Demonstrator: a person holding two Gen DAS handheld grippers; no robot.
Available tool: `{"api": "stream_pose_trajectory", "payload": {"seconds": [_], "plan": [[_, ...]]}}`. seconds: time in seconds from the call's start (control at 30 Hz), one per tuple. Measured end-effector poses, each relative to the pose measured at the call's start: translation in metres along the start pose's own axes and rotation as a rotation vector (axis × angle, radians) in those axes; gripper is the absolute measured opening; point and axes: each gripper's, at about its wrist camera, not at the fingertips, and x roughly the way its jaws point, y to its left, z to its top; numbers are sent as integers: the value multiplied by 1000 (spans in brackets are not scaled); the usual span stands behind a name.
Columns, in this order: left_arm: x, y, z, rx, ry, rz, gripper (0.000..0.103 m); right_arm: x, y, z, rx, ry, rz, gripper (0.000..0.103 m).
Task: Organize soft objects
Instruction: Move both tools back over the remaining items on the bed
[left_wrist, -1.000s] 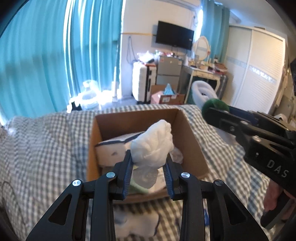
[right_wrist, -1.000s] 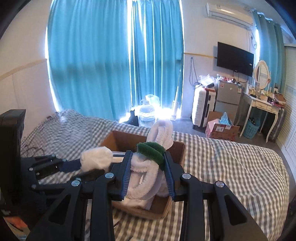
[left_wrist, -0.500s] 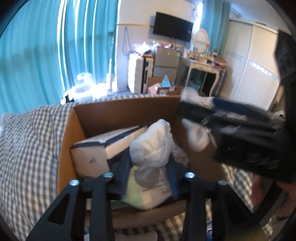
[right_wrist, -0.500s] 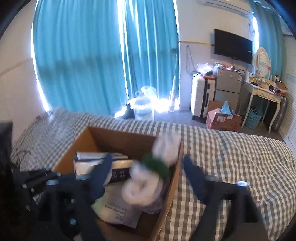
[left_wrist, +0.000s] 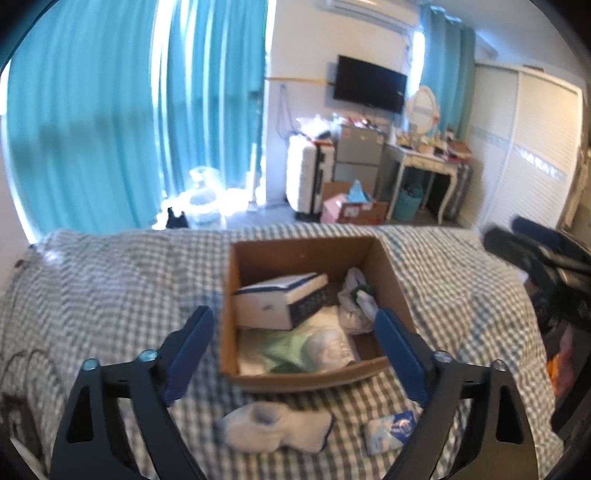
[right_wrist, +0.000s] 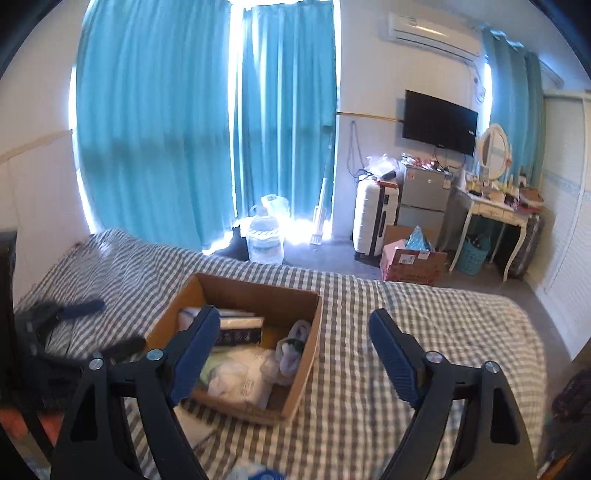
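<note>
Left gripper (left_wrist: 293, 334): your black gripper with blue pads is spread wide and holds nothing, hovering level over the near edge of the box and pointing toward the far wall.
Right gripper (right_wrist: 291, 349): yours is also spread wide with nothing between the pads, raised over the bed to the right of the box and tilted slightly down.
Brown cardboard box (left_wrist: 395, 284): it sits open on the grey-and-white checked bed (left_wrist: 110, 280).
White socks with a green band (left_wrist: 356, 295): they lie bunched in the box's far right corner.
White and navy carton (left_wrist: 280, 301): it rests tilted in the left half of the box, over a white and pale green plastic packet (left_wrist: 295, 350).
White and pale blue sock (left_wrist: 275, 428): it lies on the bed just near of the box, outside it.
Small white and blue packet (left_wrist: 389, 428): on the bed, to the right of that sock.
</note>
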Motion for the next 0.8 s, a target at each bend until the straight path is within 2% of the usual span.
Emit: {"api": "stream_pose_trajectory", "payload": {"seconds": [0.03, 0.17, 0.27, 0.4, 0.6, 0.67, 0.8], "plan": [[-13, 6, 3, -12, -5, 16, 101, -14, 5, 1, -24, 10, -9, 94], [-60, 22, 1, -36, -66, 43, 103, -64, 15, -3, -48, -15, -6, 103], [-90, 29, -7, -40, -87, 62, 103, -92, 20, -15, -42, -17, 10, 103], [-112, 30, -33, -14, -75, 87, 103, -114, 27, -43, -41, -19, 21, 103], [-122, 33, -93, -25, -93, 121, 103, -106, 41, -98, -56, -1, 6, 103], [-118, 30, -114, -23, -77, 131, 103, -94, 47, -125, -68, 19, -18, 103], [-90, 26, -153, 7, 6, 137, 103, -68, 50, -171, -28, 86, 0, 103]]}}
